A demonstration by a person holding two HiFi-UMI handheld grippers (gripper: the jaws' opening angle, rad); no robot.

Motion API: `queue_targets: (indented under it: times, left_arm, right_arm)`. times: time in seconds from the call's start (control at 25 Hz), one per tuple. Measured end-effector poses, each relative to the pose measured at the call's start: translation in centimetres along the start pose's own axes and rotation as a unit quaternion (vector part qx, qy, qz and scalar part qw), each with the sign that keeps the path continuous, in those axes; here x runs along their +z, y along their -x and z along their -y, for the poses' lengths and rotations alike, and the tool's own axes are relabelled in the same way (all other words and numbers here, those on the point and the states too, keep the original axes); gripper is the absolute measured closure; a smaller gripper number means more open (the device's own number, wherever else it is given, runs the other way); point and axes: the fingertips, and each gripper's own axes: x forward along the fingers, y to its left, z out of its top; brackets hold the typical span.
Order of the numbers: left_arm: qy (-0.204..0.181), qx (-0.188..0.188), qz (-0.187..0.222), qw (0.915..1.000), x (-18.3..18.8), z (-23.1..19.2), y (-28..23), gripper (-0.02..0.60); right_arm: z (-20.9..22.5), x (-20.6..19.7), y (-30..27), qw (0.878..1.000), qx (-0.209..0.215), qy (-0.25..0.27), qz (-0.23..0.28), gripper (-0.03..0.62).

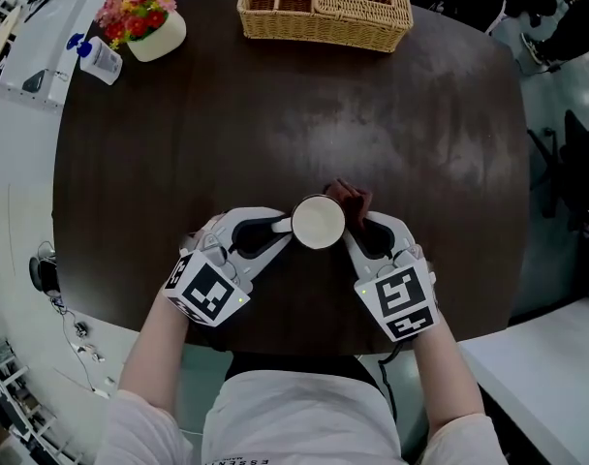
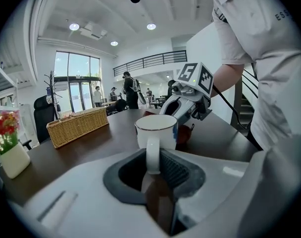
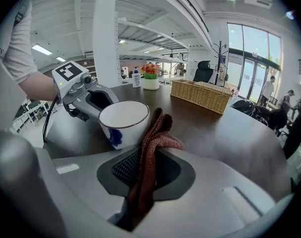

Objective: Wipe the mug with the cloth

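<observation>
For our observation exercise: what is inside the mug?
From the head view, the mug shows only a plain white interior, nothing in it. The cloth is outside, beside it. In both gripper views the rim hides the bottom.

Your right gripper [image 3: 149, 155] fills the bottom of the frame, its fingers [image 3: 125, 167] pinched together on a rust-brown knitted cloth [image 3: 155, 133] that rises out of them and folds over at centre. The cloth's top lies against the right side of a white ceramic mug [image 3: 122, 125] with a blue mark, upright on the dark wooden table [image 3: 225, 133]. At centre left your left gripper [image 3: 93, 105] meets the mug's far side. A woven wicker basket [image 3: 200, 95] sits at upper right, and a white pot of flowers [image 3: 151, 78] at upper centre.
</observation>
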Motion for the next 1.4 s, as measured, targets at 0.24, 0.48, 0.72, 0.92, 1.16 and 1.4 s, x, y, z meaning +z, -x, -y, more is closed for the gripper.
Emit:
queue_targets:
  times: [0.24,0.48,0.72,0.92,1.16,1.4]
  left_arm:
    - [-0.011,-0.003,-0.008,0.9999,0.0,0.3,-0.1,0.505]
    - [-0.016,-0.002,-0.015,0.9998,0.0,0.4,0.0,0.505]
    - [-0.024,-0.021,-0.011,0.9994,-0.2,0.4,0.1,0.505]
    - [-0.05,-0.077,-0.014,0.9957,0.2,0.8,0.1,0.505]
    - [-0.095,-0.149,-0.029,0.9838,0.2,0.2,-0.1,0.505]
    - [-0.115,-0.186,-0.038,0.9752,0.4,0.0,-0.3,0.506]
  right_arm:
    - [-1.7,-0.8,1.2,1.0,-0.009,0.012,-0.002,0.513]
    - [-5.3,-1.3,2.6,1.0,0.018,-0.012,0.01,0.513]
    - [-5.3,-1.7,3.6,0.999,0.033,-0.01,0.013,0.511]
    - [-0.1,-1.6,4.2,0.998,-0.017,0.066,-0.006,0.511]
    - [2.4,2.7,0.3,0.979,0.081,0.188,0.026,0.511]
    - [0.4,3.7,-2.4,0.929,0.236,0.283,0.009,0.511]
